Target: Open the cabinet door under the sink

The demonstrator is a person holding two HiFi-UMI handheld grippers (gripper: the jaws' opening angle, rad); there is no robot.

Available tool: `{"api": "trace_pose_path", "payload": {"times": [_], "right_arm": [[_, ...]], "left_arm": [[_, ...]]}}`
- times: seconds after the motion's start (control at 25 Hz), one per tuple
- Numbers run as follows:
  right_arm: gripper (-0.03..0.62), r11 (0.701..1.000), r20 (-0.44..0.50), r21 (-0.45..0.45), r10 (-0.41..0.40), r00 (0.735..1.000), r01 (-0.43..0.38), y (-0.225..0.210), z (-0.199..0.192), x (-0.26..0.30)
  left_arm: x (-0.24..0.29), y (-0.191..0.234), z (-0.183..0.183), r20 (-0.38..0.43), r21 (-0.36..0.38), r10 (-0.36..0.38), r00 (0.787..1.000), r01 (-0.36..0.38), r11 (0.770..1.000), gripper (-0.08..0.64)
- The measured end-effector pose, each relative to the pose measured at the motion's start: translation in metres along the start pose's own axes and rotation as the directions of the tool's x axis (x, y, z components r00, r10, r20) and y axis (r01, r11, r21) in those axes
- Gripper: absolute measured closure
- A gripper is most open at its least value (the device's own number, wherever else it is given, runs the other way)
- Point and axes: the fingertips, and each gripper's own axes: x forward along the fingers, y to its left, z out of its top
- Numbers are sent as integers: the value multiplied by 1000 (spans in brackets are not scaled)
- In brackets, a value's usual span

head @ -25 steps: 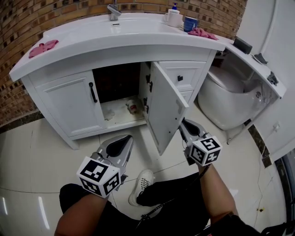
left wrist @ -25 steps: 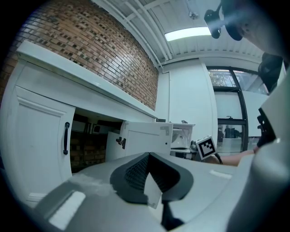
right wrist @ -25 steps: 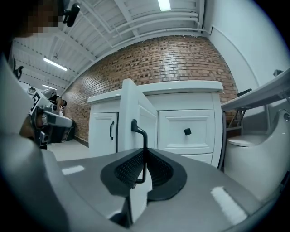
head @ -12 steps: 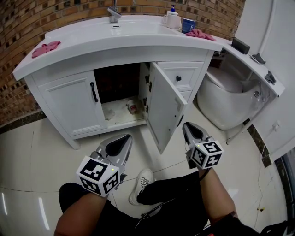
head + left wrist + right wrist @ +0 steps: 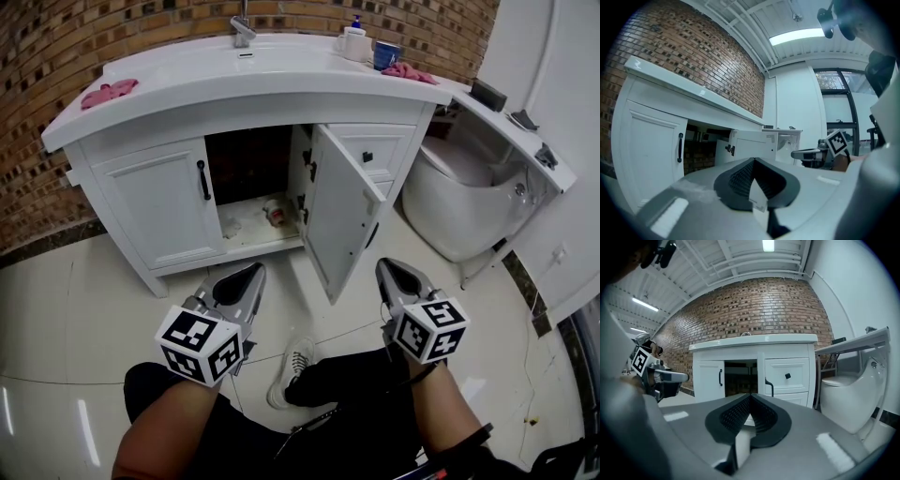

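Observation:
The white vanity cabinet [image 5: 159, 202] stands under the sink. Its right-hand door [image 5: 339, 211] is swung wide open towards me, edge-on in the right gripper view [image 5: 761, 373] and at mid-frame in the left gripper view [image 5: 751, 140]. The left-hand door, with its black handle [image 5: 202, 180], is closed. My left gripper [image 5: 249, 274] hovers low over the floor in front of the cabinet, shut and empty [image 5: 752, 165]. Just right of the open door's free edge, and apart from it, my right gripper [image 5: 390, 268] is shut on nothing [image 5: 750, 400].
A small bottle [image 5: 275, 213] lies inside the open cabinet. The toilet [image 5: 469, 202] stands to the right under a white shelf [image 5: 511, 117]. On the countertop lie a pink cloth [image 5: 108, 92], mugs [image 5: 380, 49] and another cloth [image 5: 410, 69]. The person's shoe [image 5: 292, 364] is between the grippers.
My right gripper has drawn back from the open door's edge towards the person. The left gripper has barely moved. The door stays open.

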Motion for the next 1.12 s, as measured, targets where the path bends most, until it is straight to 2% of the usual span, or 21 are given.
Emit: {"api": "trace_pose_path", "payload": {"times": [0.32,0.52,0.84,1.12], "right_arm": [[584,999,-42,-12,-33,999,33,28,-10,-33],[584,999,-83,-6,-48,995,48,36,-27,-47],[584,999,-55,-9,-38,998,37,48,-19,-63],[584,1000,-42,-9,4,999,-4,60,-22,-60]], "left_arm": [[-16,17,-12,-34,-13,23,999,-23,1000,558],[-19,26,-15,-28,-35,35,999,-36,999,557],[-28,9,-9,-21,-36,-17,1000,16,999,557],[-55,11,-13,-25,-14,21,999,-21,1000,557]]}}
